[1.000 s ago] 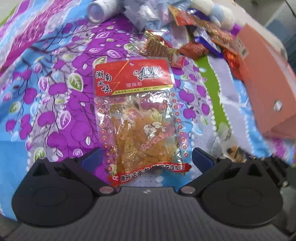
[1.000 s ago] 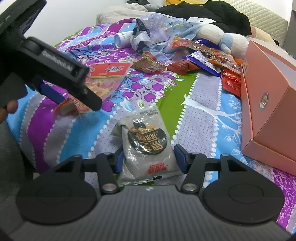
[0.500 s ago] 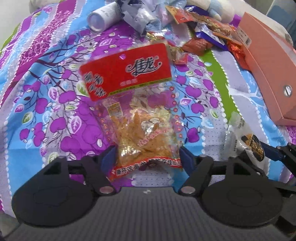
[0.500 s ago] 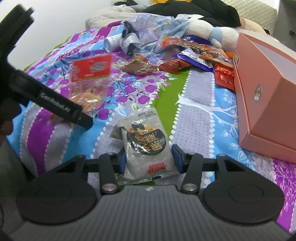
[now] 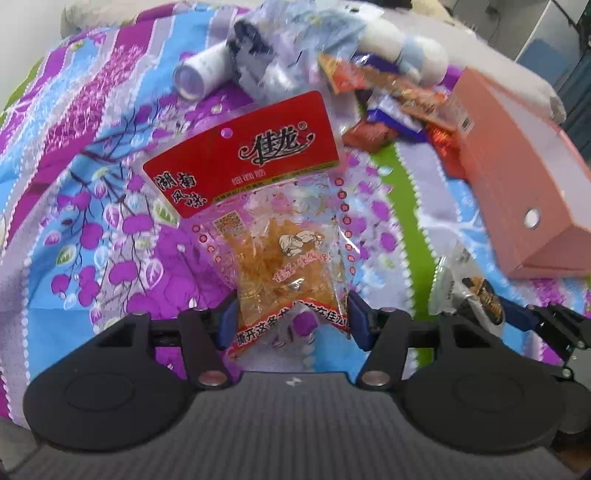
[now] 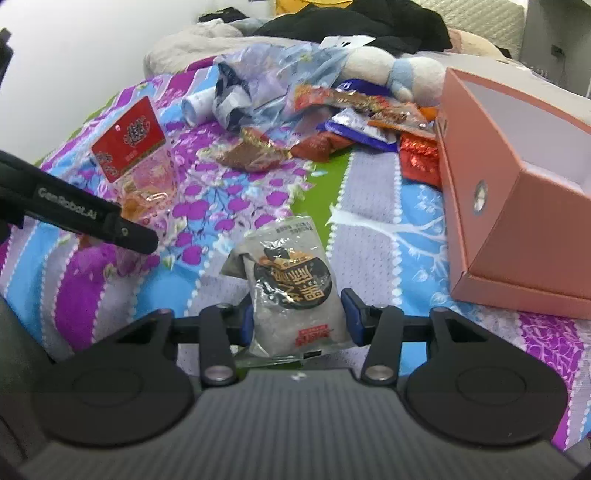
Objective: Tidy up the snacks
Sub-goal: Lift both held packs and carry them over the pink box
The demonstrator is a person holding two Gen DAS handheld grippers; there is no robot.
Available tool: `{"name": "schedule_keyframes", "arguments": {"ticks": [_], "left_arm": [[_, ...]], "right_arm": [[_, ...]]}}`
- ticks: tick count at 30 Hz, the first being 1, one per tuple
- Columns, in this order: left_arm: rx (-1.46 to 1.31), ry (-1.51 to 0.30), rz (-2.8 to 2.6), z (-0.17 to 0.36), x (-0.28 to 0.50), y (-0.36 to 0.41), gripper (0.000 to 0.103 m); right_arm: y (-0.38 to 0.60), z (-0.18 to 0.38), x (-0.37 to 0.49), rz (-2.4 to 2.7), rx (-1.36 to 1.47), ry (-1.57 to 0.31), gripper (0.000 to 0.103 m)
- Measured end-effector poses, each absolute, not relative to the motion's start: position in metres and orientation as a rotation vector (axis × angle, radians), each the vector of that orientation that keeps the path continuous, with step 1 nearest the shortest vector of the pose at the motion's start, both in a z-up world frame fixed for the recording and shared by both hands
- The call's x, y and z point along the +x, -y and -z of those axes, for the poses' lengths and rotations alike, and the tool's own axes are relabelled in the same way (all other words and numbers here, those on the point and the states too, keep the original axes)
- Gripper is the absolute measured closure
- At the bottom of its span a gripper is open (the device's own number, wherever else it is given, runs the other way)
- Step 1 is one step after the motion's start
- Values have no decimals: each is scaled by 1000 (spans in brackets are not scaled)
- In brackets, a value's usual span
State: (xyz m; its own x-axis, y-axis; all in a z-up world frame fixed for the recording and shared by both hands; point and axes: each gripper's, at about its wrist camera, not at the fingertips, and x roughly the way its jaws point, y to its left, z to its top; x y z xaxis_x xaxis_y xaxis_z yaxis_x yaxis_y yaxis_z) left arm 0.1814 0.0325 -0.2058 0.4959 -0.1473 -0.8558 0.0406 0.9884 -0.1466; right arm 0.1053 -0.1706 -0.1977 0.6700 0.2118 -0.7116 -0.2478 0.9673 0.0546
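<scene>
My left gripper (image 5: 288,319) is shut on the bottom edge of a clear snack bag with a red header (image 5: 273,206) and holds it upright above the bedspread; the bag also shows in the right wrist view (image 6: 131,147). My right gripper (image 6: 297,317) is shut on a grey snack packet with a black round label (image 6: 291,288), lifted off the bed; that packet shows at the right in the left wrist view (image 5: 472,288). An open pink box (image 6: 517,184) stands to the right, also in the left wrist view (image 5: 517,177).
A heap of loose snack packets (image 6: 354,118), crumpled plastic bags (image 6: 266,77), a white cylinder (image 5: 199,74) and a plush toy (image 6: 399,70) lie at the far side of the flowered bedspread (image 6: 229,206). Dark clothes (image 6: 369,26) lie behind.
My left gripper closed on the red-header bag and lifted it upright off the bedspread. My right gripper closed on the grey packet and raised it a little.
</scene>
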Motion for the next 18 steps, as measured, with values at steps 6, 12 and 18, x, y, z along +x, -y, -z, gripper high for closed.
{"name": "schedule_keyframes", "arguments": {"ticks": [6, 12, 18], "left_arm": [[-114, -989, 151, 170, 186, -20, 39], [-110, -915, 203, 122, 194, 2, 39], [-104, -840, 256, 75, 206, 31, 39]], "right_arm": [[175, 168, 106, -234, -45, -757, 53], [189, 125, 112, -192, -18, -685, 53], [212, 81, 122, -144, -5, -611, 53]]}}
